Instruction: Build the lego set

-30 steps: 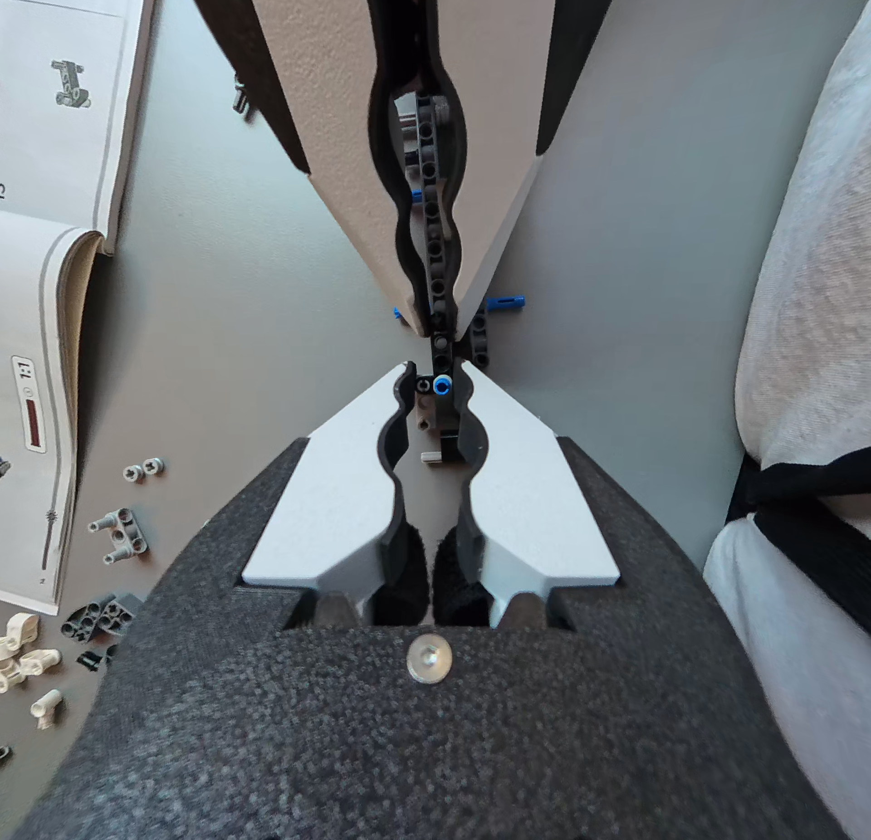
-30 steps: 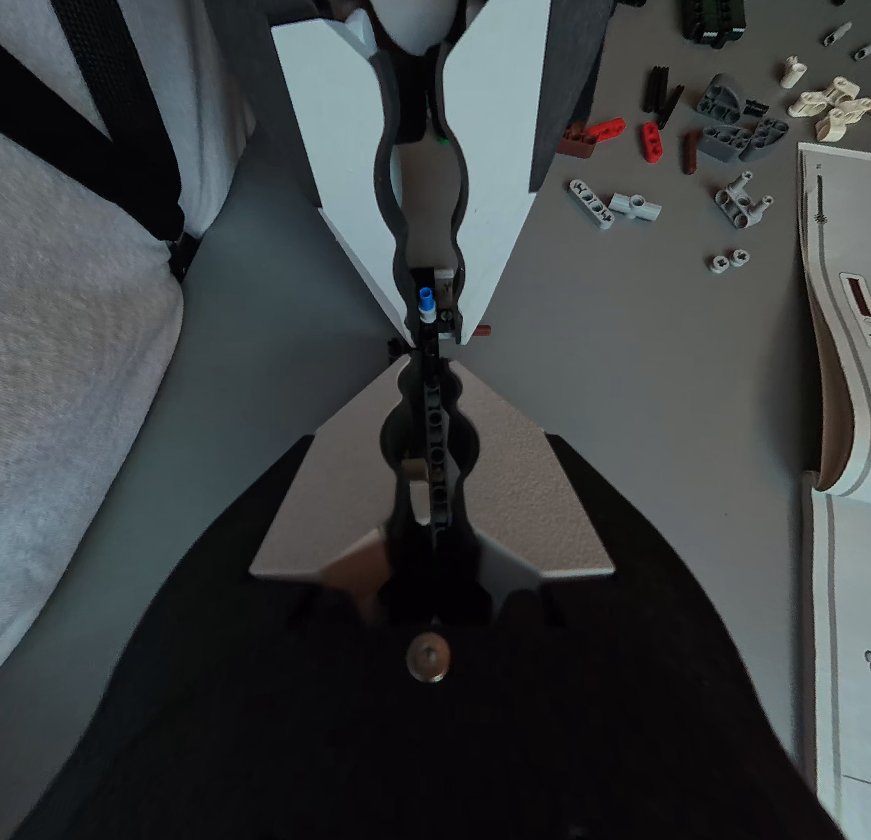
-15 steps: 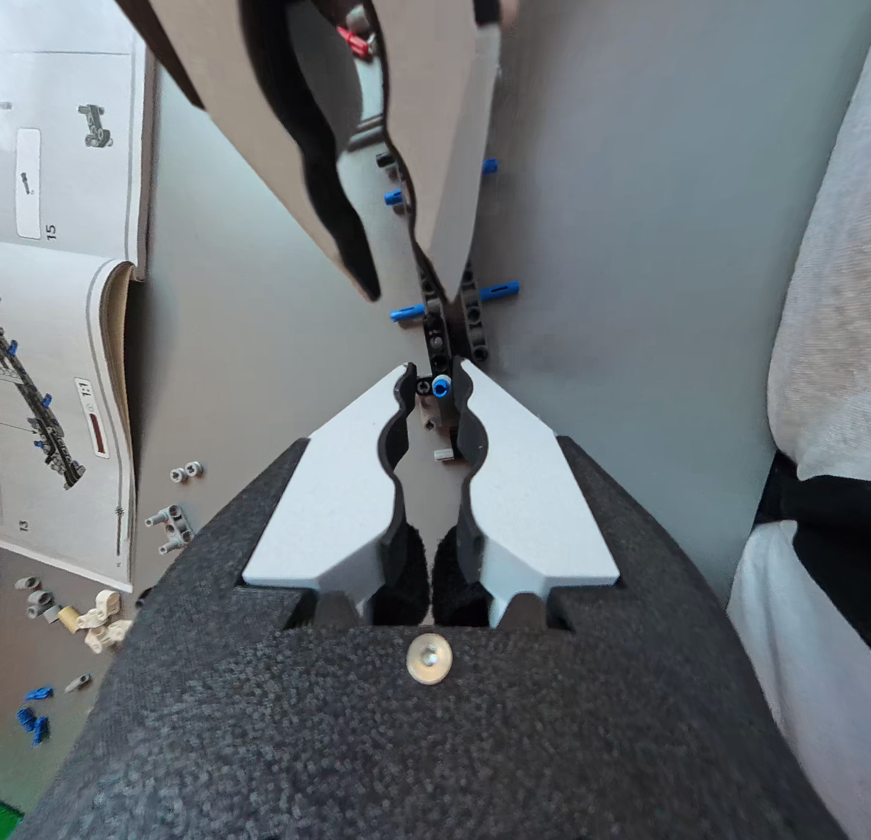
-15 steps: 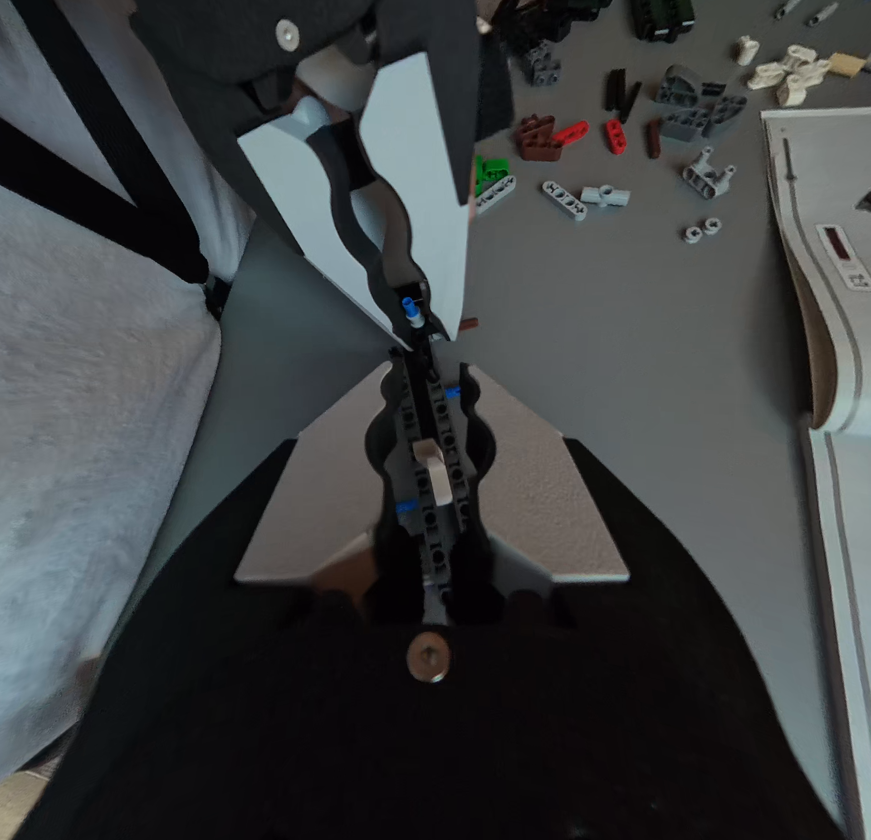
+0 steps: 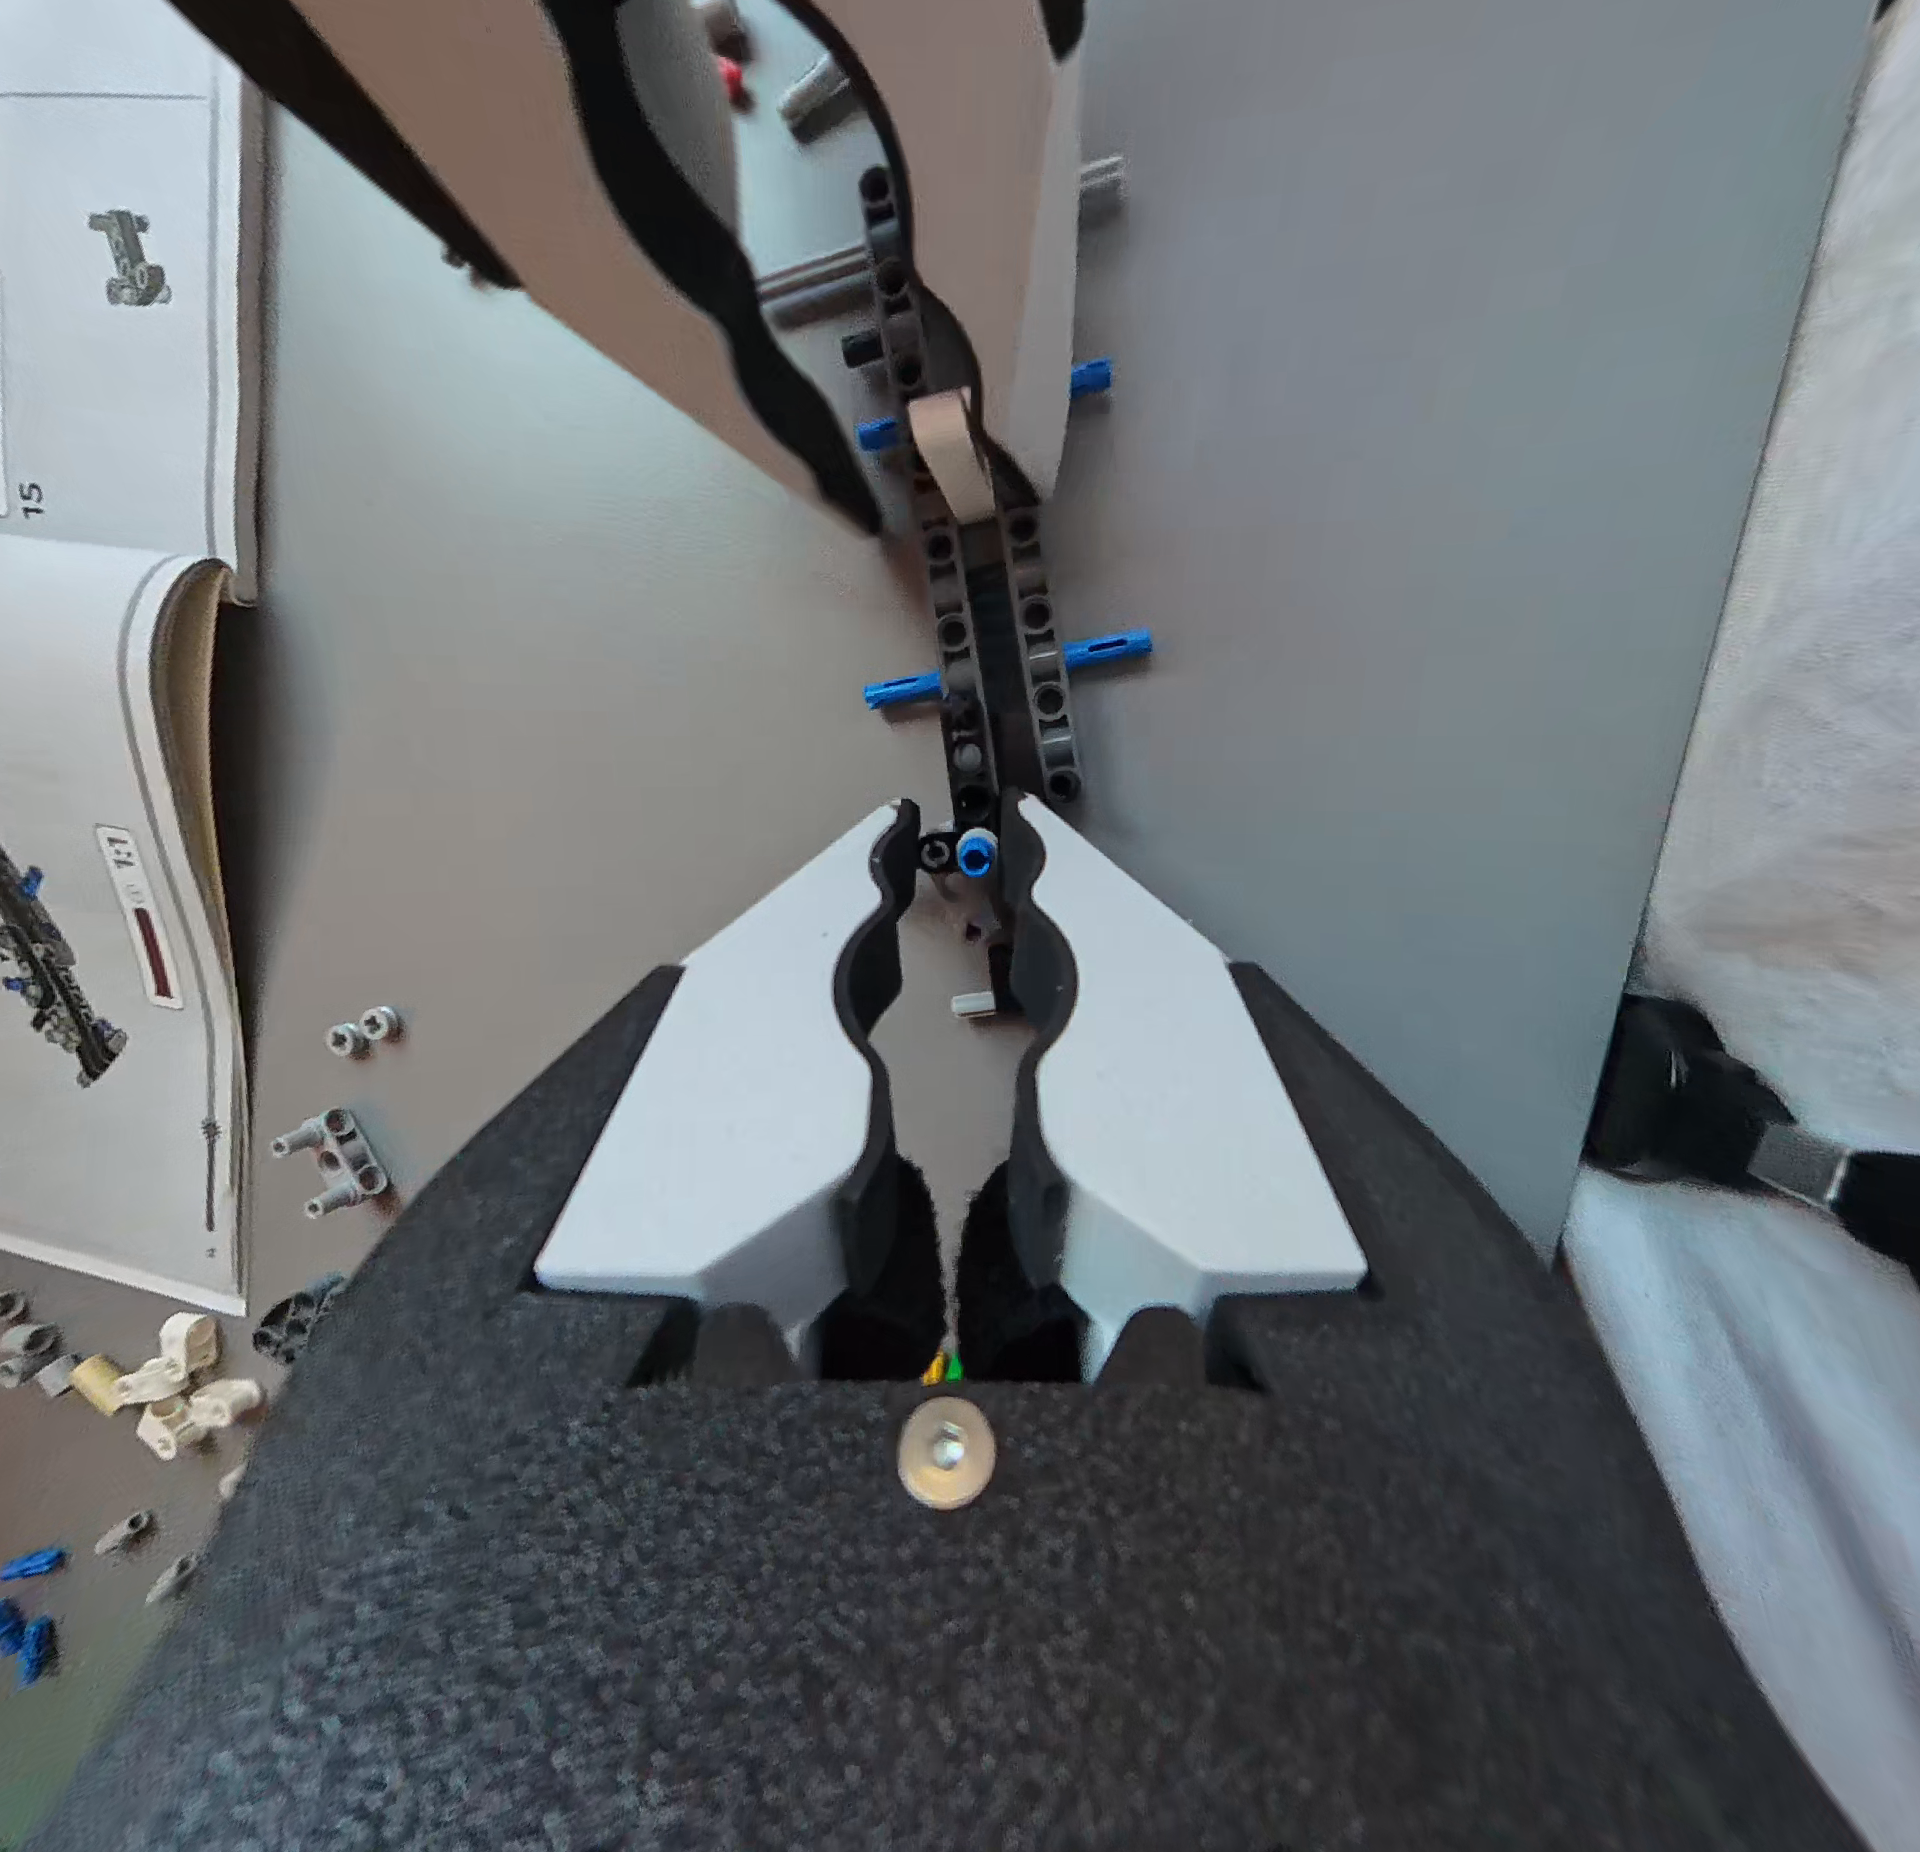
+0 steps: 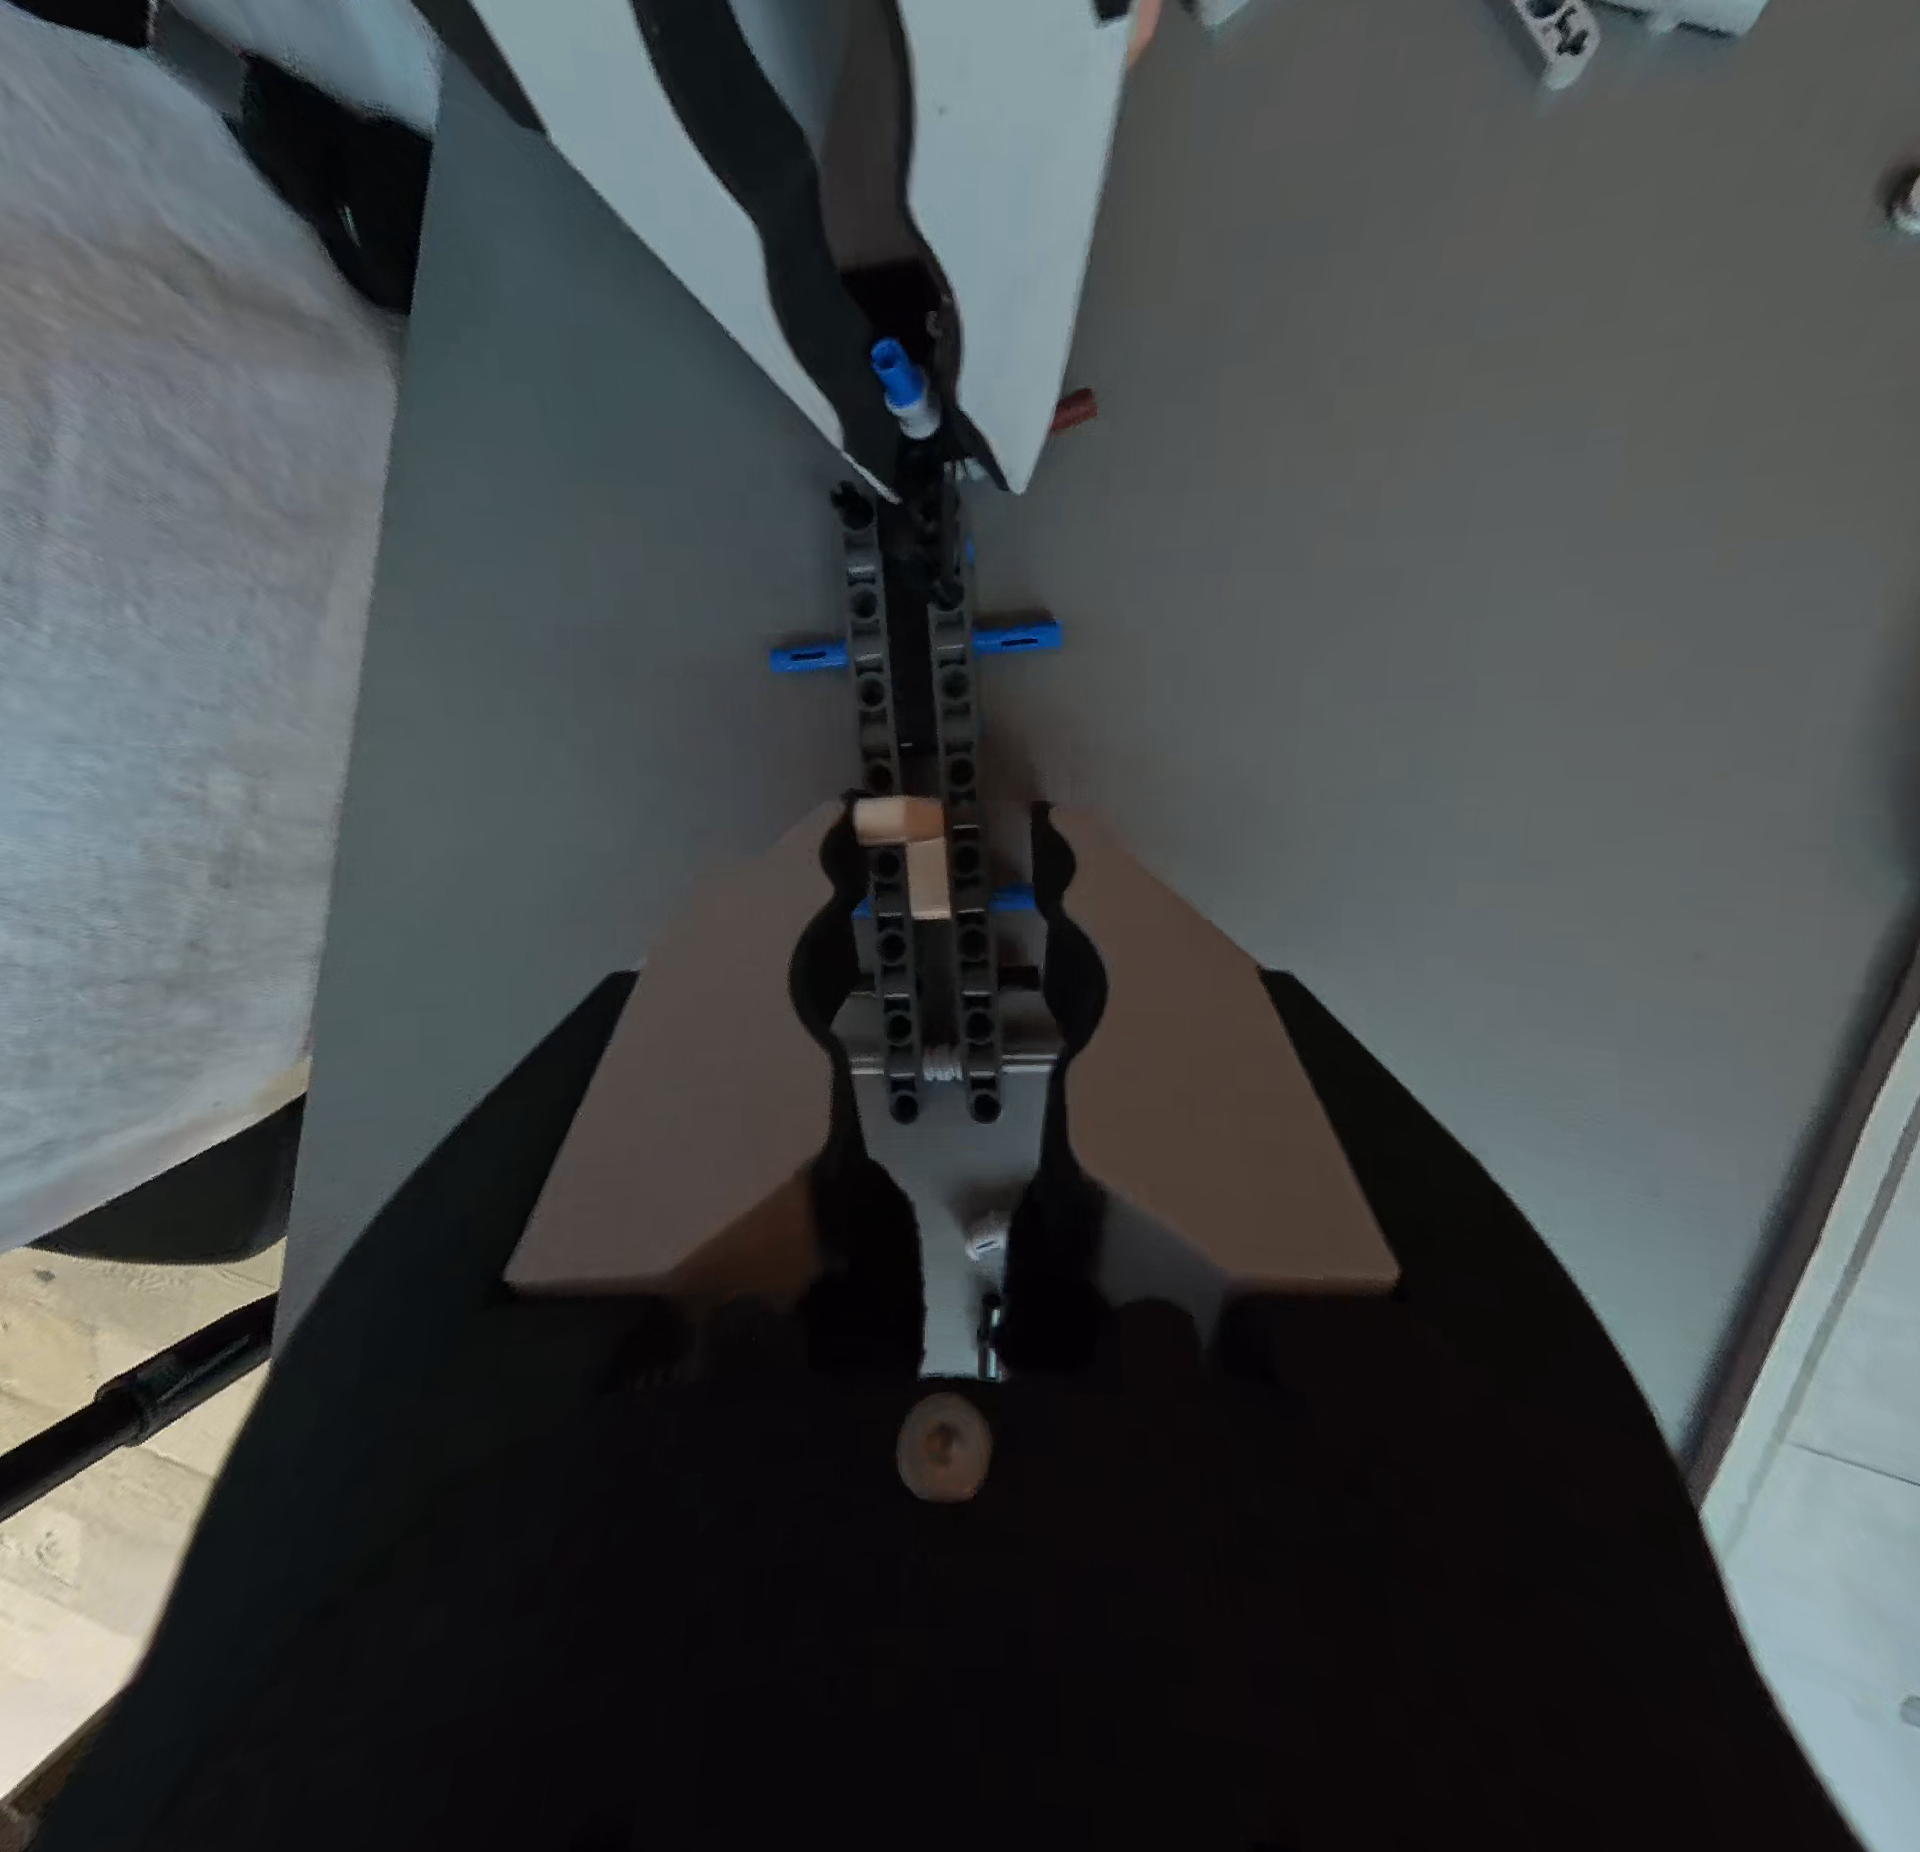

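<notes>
Left wrist view. The left gripper [image 5: 956, 846] is nearly closed at the tips and pinches a small black piece with a blue pin [image 5: 975, 854] at the near end of the lego assembly [image 5: 997, 639]. The assembly, two parallel dark grey beams with blue pins sticking out sideways and a tan part [image 5: 951, 452] on top, runs away from the tips toward the right gripper [image 5: 940, 472], which stands wider open around its far end. Risk: the left hold covers very little of the assembly. Any twist between the two grippers can pop the small piece off its pin or lever the beams apart. The grey table [image 5: 1403, 452] carries an open instruction booklet [image 5: 104, 659] at the left, with loose grey connectors [image 5: 338, 1163] and cream parts [image 5: 177, 1376] near its edge. A pale cushion with a black strap [image 5: 1787, 659] borders the table on the right.

Right wrist view. The right gripper [image 6: 945, 815] is partly open. The beams lie between its fingers, and whether the pads press the beams cannot be told. Risk: if this hold is loose, the long end can sag or swing and drop to the table. The protruding blue pins can catch on the finger edges and be pushed out. The left gripper [image 6: 930, 472] meets the assembly [image 6: 914, 680] from the far side. Light grey beams [image 6: 1538, 5] lie at the table's far right. The picture is motion-blurred. Pale floor shows beyond the table edge on the lower left and right.
</notes>
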### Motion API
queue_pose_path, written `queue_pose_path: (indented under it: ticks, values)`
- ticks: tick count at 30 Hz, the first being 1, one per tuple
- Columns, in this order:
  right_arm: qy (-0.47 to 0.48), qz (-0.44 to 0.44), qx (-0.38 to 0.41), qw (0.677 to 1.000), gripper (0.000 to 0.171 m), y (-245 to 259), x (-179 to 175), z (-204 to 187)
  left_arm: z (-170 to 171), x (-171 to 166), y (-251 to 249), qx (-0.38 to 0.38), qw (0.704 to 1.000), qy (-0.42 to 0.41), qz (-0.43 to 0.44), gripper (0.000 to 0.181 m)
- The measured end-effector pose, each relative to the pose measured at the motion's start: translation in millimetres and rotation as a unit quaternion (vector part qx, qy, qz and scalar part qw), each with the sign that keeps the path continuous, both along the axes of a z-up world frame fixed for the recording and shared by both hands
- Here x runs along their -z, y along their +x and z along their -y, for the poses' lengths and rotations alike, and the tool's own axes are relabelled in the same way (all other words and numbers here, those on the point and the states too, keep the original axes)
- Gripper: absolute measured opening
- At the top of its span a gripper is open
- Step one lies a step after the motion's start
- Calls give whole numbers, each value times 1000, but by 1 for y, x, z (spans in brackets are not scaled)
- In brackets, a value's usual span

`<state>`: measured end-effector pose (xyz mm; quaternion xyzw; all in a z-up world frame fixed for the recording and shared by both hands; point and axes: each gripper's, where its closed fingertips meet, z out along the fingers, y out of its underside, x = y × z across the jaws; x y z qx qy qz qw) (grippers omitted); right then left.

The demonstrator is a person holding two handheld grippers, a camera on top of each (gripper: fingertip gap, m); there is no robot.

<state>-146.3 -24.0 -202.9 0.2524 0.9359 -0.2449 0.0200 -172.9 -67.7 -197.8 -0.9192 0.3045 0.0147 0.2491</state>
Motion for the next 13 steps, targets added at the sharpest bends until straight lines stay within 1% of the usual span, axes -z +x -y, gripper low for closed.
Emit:
queue_pose_path:
  ticks: [1, 3, 4, 6, 7, 8, 9, 10, 12, 13]
  values:
    - [2, 1, -7, 1000, 19, 2, 0, 4, 1, 0, -1, -2, 1000, -4, -4, 13]
    - [31, -30, -7, 999, 19, 0, 3, 5, 1, 0, -3, -6, 1000, -6, -13, 14]
    - [40, -41, -4, 998, 22, 0, 3, 5, 1, 0, -3, -8, 1000, -6, -13, 14]
    - [32, -42, 23, 998, 23, 0, 3, 6, 0, 0, -4, -20, 1000, -4, -5, 14]
    - [13, -38, 38, 998, 23, 1, 2, 7, 0, 0, -5, -21, 1000, 0, -2, 14]
    - [-12, -34, 57, 998, 19, 0, 1, 8, 0, 0, -6, -22, 1000, 4, -2, 14]
    - [-44, -28, 74, 996, 21, 0, -2, 10, 0, 0, -7, -23, 1000, 9, 1, 15]
    - [-75, -27, 94, 992, 28, -3, -7, 11, 0, -2, -9, -27, 999, 17, 4, 16]
    - [-122, -28, 126, 984, 37, -7, -19, 12, 0, -8, -10, -35, 998, 36, 21, 20]
    - [-136, -36, 135, 981, 37, -8, -25, 13, 1, -13, -11, -42, 997, 50, 32, 22]
